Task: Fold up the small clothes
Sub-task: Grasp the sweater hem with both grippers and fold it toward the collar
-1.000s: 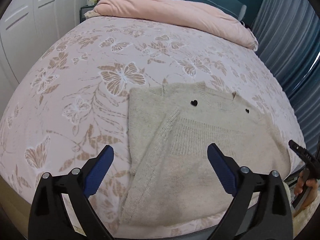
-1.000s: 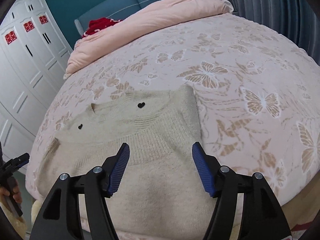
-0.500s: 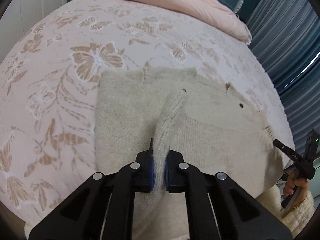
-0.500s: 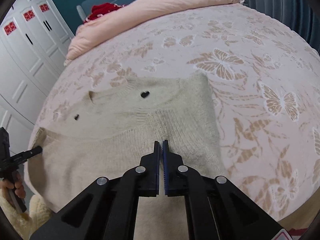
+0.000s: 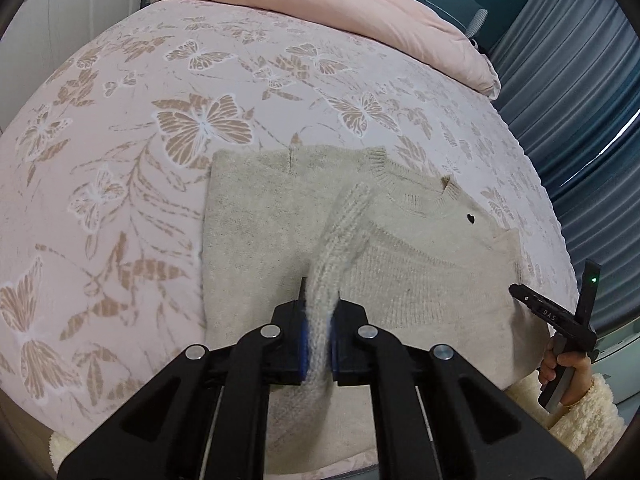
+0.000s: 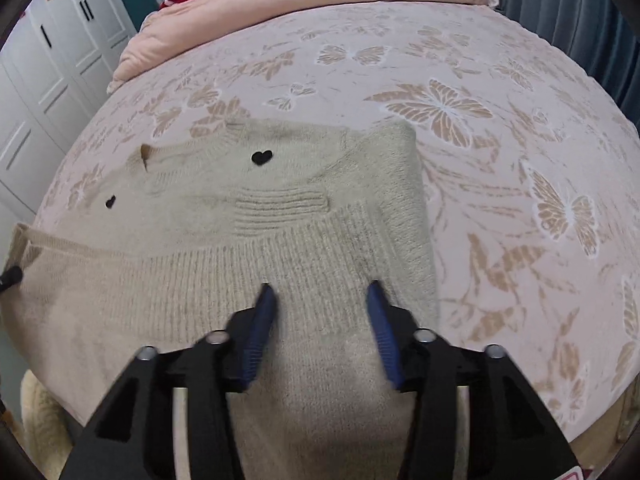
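A small beige knit sweater point(image 5: 260, 236) with little black hearts lies flat near the front edge of the bed. My left gripper point(image 5: 318, 312) is shut on the sweater's ribbed sleeve point(image 5: 344, 224), which stretches up from the jaws toward the collar. In the right wrist view the same sweater point(image 6: 192, 208) fills the near bed. My right gripper point(image 6: 320, 292) is open just above the ribbed knit, with nothing between its blue pads point(image 6: 260, 320).
The bed has a pink butterfly-print cover point(image 5: 160, 120) with a rolled pink duvet point(image 5: 340, 8) at the head. Blue curtains point(image 5: 580, 100) hang at one side and white wardrobe doors point(image 6: 40, 80) at the other. The other hand-held gripper point(image 5: 560, 320) shows at the sweater's right edge.
My left gripper shut on the sleeve and has lifted it slightly. My right gripper shut half a second ago and has now opened again over the sweater.
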A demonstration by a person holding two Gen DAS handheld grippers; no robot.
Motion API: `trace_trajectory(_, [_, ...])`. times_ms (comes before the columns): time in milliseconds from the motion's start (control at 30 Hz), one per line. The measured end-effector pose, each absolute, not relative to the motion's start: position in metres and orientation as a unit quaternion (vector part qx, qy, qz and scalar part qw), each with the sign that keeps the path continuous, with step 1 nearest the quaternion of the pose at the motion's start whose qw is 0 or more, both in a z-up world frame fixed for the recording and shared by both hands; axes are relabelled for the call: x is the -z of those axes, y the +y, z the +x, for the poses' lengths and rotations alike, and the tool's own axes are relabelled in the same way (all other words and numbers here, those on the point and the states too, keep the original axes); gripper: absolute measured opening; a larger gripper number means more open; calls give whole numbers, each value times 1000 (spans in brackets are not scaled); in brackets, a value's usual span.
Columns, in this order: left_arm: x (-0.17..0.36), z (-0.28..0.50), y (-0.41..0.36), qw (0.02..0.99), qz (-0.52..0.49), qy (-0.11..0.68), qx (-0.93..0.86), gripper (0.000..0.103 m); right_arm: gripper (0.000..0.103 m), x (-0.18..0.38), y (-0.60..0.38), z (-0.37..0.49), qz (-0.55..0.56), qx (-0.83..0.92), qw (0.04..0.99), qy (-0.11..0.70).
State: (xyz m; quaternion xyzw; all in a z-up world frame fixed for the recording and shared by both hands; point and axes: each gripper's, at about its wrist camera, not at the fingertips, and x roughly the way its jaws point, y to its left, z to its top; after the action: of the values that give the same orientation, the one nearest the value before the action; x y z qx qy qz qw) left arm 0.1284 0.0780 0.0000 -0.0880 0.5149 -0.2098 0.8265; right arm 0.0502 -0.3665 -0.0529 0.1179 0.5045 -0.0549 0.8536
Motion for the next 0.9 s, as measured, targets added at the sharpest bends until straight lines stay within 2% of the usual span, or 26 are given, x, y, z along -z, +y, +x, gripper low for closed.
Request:
trace_trajectory(133, [-5, 123, 87, 823, -98, 515, 216, 6, 6, 27, -365, 32, 131, 28, 870, 475])
trace_trajectory(167, [-6, 121, 89, 824, -97, 514, 219, 7, 11, 19, -364, 27, 117, 29, 877, 466])
trace_trajectory(267, [-1, 115, 91, 824, -90, 517, 214, 7, 47, 11, -368, 25, 87, 53, 885, 454])
trace_trajectory(433, [8, 111, 94, 819, -113, 525, 201, 7, 48, 39, -385, 49, 115, 62, 865, 484])
trace_trajectory(467, [8, 110, 95, 819, -117, 525, 201, 7, 44, 46, -384, 53, 117, 64, 860, 492])
trace_trajectory(500, [8, 108, 95, 819, -118, 525, 199, 7, 23, 53, -382, 56, 115, 61, 856, 500])
trace_trajectory(533, [8, 107, 95, 819, -118, 525, 199, 7, 11, 56, -381, 57, 118, 53, 854, 504])
trace_trajectory(667, [-1, 98, 101, 822, -123, 518, 200, 7, 7, 25, -379, 33, 155, 41, 875, 458])
trace_trajectory(900, [-82, 110, 106, 862, -119, 445, 211, 7, 6, -107, -399, 2, 185, 33, 936, 299])
